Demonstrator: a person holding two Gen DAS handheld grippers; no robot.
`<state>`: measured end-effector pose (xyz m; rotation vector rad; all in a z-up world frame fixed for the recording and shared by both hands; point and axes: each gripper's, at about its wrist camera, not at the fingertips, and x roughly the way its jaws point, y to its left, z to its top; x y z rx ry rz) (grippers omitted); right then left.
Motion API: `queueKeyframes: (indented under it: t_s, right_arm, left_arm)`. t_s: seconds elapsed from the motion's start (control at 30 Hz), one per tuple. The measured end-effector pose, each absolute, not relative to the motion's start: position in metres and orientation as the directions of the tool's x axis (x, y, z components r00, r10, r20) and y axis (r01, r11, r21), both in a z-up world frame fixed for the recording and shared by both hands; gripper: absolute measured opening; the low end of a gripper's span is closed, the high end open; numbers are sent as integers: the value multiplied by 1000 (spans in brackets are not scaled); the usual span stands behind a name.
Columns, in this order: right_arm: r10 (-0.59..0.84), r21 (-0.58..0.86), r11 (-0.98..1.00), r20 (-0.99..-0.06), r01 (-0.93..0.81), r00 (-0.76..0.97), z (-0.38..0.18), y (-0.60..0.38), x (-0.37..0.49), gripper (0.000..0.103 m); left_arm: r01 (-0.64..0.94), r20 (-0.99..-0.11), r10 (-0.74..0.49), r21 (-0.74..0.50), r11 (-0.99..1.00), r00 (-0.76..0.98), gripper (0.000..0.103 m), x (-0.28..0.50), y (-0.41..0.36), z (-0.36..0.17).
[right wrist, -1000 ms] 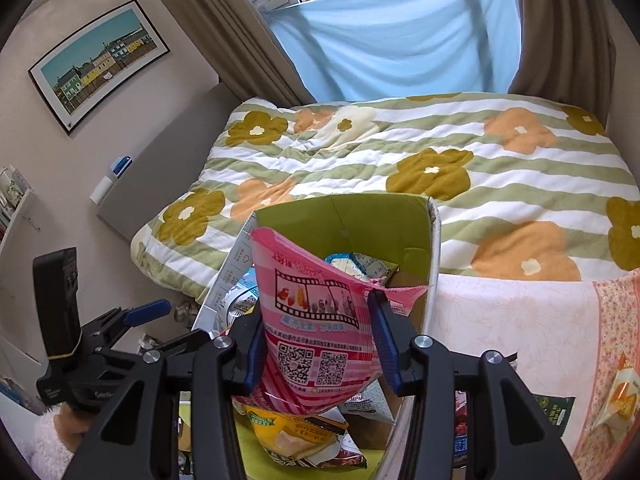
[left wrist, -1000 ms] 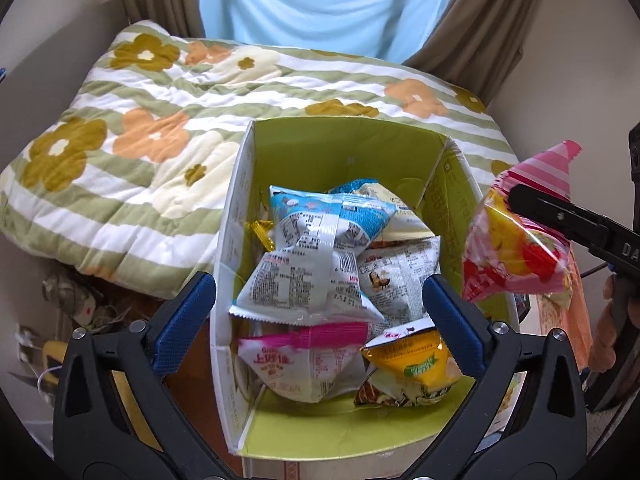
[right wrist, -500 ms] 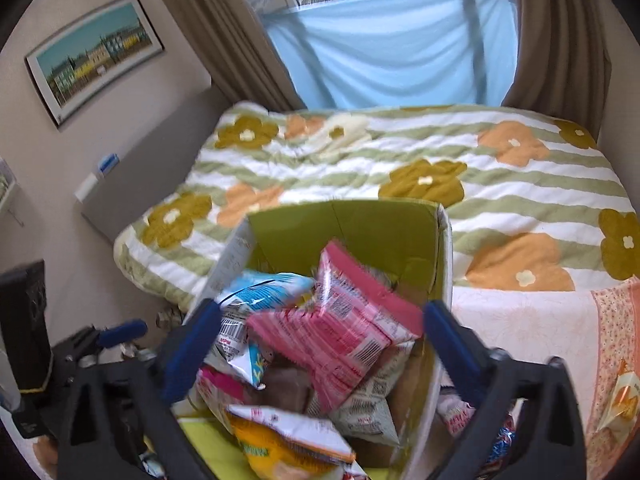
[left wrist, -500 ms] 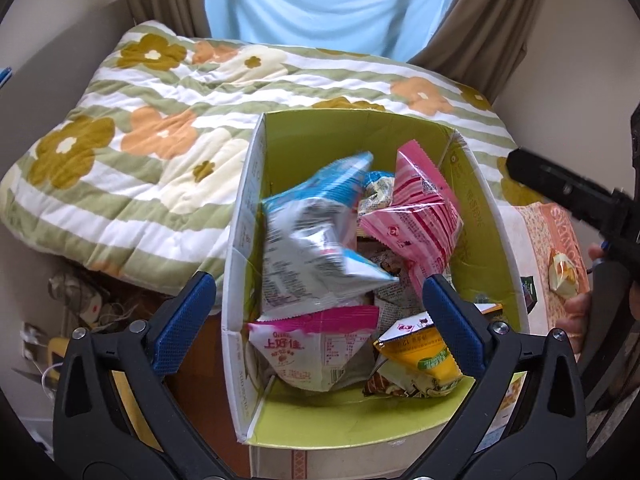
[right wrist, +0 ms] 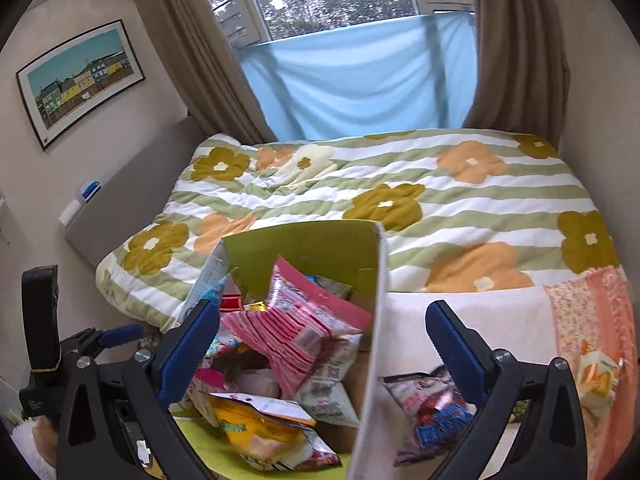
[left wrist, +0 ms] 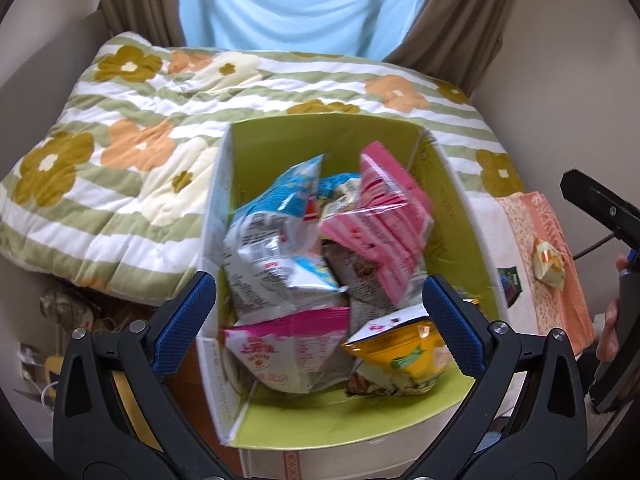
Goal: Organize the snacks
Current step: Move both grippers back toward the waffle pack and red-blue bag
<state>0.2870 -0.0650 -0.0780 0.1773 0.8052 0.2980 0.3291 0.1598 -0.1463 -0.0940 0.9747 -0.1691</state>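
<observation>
A green-lined cardboard box [left wrist: 452,208] [right wrist: 304,248] holds several snack bags. A pink striped bag [left wrist: 384,216] [right wrist: 304,324] lies on top of the pile, beside a blue and silver bag [left wrist: 276,248]; a yellow bag [left wrist: 404,356] [right wrist: 260,428] sits at the near end. My left gripper [left wrist: 316,320] hangs open above the box with nothing between its fingers. My right gripper [right wrist: 324,344] is open wide over the box's right wall, empty. Loose snacks lie outside the box: a red and blue packet [right wrist: 428,412] and a small yellow one [left wrist: 550,262] [right wrist: 596,376].
The box stands against a bed with a striped flower quilt [left wrist: 132,152] [right wrist: 440,208]. An orange patterned cloth [left wrist: 556,264] [right wrist: 600,340] covers the surface right of the box. Curtains and a blue sheet hang behind. Clutter sits on the floor at the left [left wrist: 60,312].
My right gripper opened and let go of the pink striped bag, which dropped into the box onto the pile. The right gripper then drew back and up to the right.
</observation>
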Motion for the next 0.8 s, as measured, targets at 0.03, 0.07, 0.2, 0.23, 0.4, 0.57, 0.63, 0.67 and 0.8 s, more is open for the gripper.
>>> queueKeyframes:
  t_s: [0.03,0.07,0.2,0.23,0.4,0.57,0.63,0.67,0.8]
  right_arm:
    - [328,273,943,-683,-188,653,-76,-73,283,103]
    - [325,277,944,-685,-179,652,-75,-79,281,103]
    - [313,296,945,-687,-140,656,-69,-106,269,103]
    - [311,299,945,-683,-135,661,-67,-116,265,103]
    - [302,280,949,-674,-145,674,-62,-154,256,103]
    - [342,276,939,-699,-203,629,-68,-183,257,103]
    - [372,283,928,-702,-241,608,-72,-195,257,103]
    - [385,284,923,-705,-261,596,-74,-201,258,103]
    - [435,293,897,-719,-330,543,-83,-214,263,103]
  left_arm:
    - [109,-810,-192,-158,981,554,102,328,155,-144]
    - [118,-806,-199,-160,980,557,102,327,150,-141]
    - [146,-789,-216,-161,976,576,102,319,126,-130]
    - [150,-786,-215,-157,976,580,102,316,118,-127]
    - [119,-774,-177,-132,984,608,102,296,83,-119]
    - [42,-776,-135,-139,989,616,102,276,52,-116]
    - [14,-776,-114,-135,991,620,102,266,39,-116]
    - [-1,-777,-101,-130,992,622,102,262,32,-115]
    - [-50,-792,-74,-131,990,606,102,244,2,-122]
